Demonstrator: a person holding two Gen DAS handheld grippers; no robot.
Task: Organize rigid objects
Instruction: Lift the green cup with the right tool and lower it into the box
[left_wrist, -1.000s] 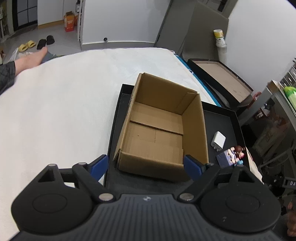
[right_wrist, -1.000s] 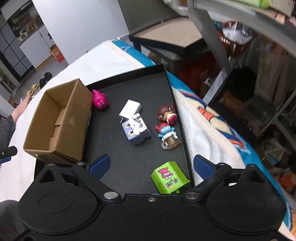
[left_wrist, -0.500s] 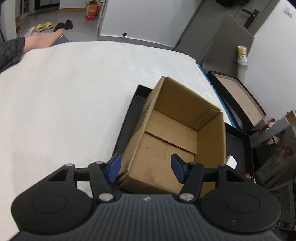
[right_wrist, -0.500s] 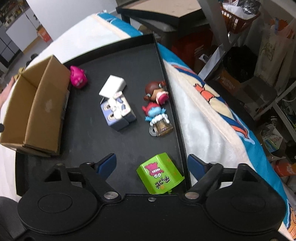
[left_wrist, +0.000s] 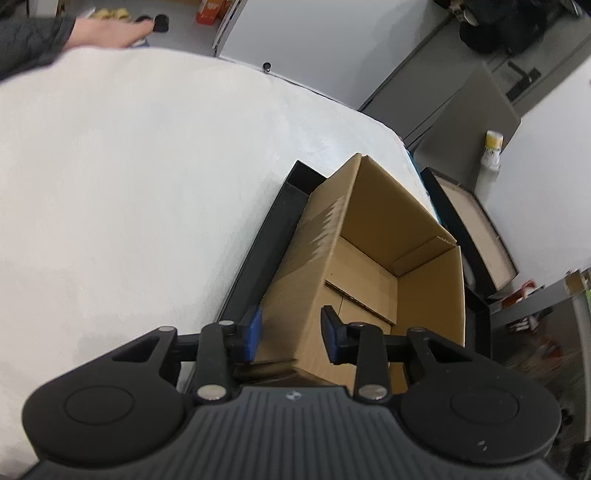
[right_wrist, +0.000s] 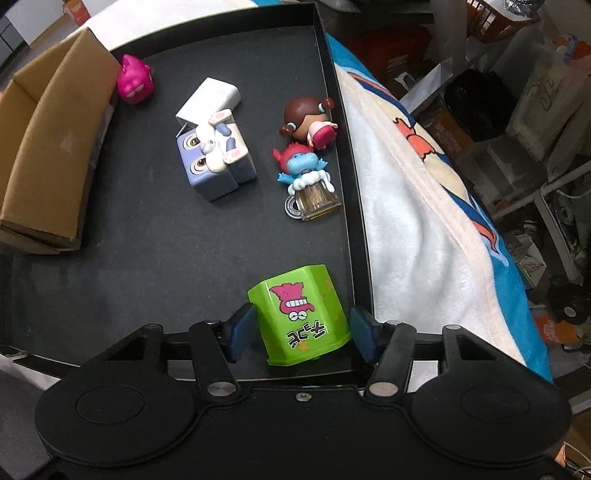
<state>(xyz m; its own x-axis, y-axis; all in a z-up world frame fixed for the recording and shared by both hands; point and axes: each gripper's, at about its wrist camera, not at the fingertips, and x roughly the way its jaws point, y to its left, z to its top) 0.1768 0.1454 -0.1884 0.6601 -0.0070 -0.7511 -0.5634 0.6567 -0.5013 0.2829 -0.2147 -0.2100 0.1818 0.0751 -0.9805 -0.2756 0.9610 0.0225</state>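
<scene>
An open, empty cardboard box stands on the left of a black tray. My left gripper straddles the box's near left wall, fingers part closed with a gap on each side of the wall. My right gripper is open, with its fingers on either side of a green box with a pink cartoon face at the tray's near right; small gaps show. Farther on the tray lie a pink figure, a white charger, a purple-and-white block toy, a brown-haired doll and a blue troll on a mug.
The tray lies on a bed with a white cover and a blue-edged cartoon blanket on its right. A person's hand rests at the far left edge of the bed. A second black tray and shelving stand beyond.
My left gripper has moved in over the box's near left wall and its fingers have narrowed. My right gripper has come down around the green box and its fingers have closed in.
</scene>
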